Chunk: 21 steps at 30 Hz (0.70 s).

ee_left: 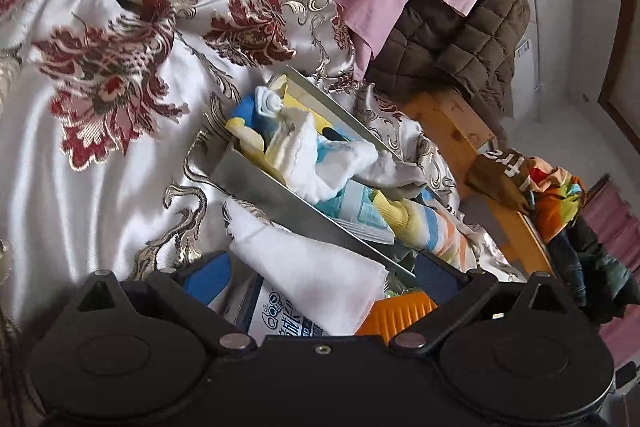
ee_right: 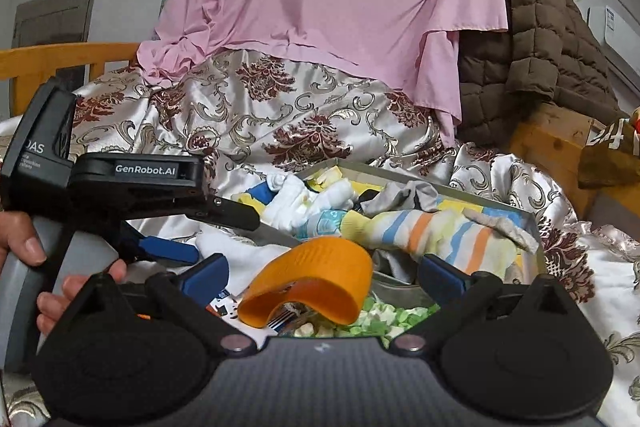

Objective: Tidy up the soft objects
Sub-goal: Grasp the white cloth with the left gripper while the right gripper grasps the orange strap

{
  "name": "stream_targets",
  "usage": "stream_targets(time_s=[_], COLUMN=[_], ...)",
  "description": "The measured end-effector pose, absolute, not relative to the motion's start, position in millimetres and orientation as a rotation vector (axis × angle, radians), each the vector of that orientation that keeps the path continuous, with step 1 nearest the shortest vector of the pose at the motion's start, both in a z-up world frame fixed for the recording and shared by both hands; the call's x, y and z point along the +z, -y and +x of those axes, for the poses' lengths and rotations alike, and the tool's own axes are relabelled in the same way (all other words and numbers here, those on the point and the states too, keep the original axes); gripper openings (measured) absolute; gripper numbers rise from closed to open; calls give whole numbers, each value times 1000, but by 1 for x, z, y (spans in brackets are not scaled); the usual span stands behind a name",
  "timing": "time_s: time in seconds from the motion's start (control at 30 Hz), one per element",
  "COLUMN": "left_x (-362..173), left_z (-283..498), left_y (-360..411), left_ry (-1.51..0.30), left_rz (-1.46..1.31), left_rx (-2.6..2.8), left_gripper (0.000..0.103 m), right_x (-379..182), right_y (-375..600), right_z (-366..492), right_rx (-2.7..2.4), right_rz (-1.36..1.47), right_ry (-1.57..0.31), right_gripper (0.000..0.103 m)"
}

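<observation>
Over on the left, a hand (ee_right: 24, 247) holds the left tongs (ee_right: 192, 239), spread wide above a white cloth (ee_left: 316, 275) with nothing pinched. Further right sits the metal tray (ee_left: 280, 195) on the flowered bedspread (ee_left: 100, 147), heaped with rolled socks (ee_right: 312, 203) and a striped sock (ee_right: 440, 231). The right tongs (ee_right: 320, 277) stand open too, an orange band (ee_right: 320, 267) curling between them, untouched by either finger.

My left hand-held gripper (ee_left: 320, 269) points slightly downward, blue fingers (ee_left: 214, 273) spread wide, nothing pinched. My right hand-held gripper (ee_right: 320, 275) is spread wide too. To its left, my left hand (ee_right: 52, 267) wraps the other grey handle, thumb on top.
</observation>
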<state>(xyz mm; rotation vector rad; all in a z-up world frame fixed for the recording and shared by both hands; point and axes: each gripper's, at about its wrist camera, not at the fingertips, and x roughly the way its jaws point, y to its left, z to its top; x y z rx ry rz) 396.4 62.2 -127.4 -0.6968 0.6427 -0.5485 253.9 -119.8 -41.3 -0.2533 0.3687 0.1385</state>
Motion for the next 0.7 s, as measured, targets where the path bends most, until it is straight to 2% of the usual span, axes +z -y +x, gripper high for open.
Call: stream_targets(time_s=[0.13,0.2,0.23,0.37,0.5,0.7], left_x=[-134,-138,-139,-142,-145,-148], left_z=[404,407,407,408,410,411], left_y=[-67,-69,-70,-73,-73,-78], left_ry=[-655,-663,-662,-656,-664,-660], left_rz=[-738,-740,-741,-762,-765,-810], left_rx=[-567,-571,-573,-587,-588,-585], left_gripper=[89,79,77,70,57,47], right_x=[-43,-43,-43,-43,-43,-48], right_y=[114,112,111,108,105,105], right_z=[260,264,265,271,277,285], right_rx=[144,144,143,130,118,107], right_rz=[-275,-289,-294,-306,-328,-317], right_ry=[-371,-377,-377,-393,-418,-464], right_gripper=[103,103,102,98,93,84])
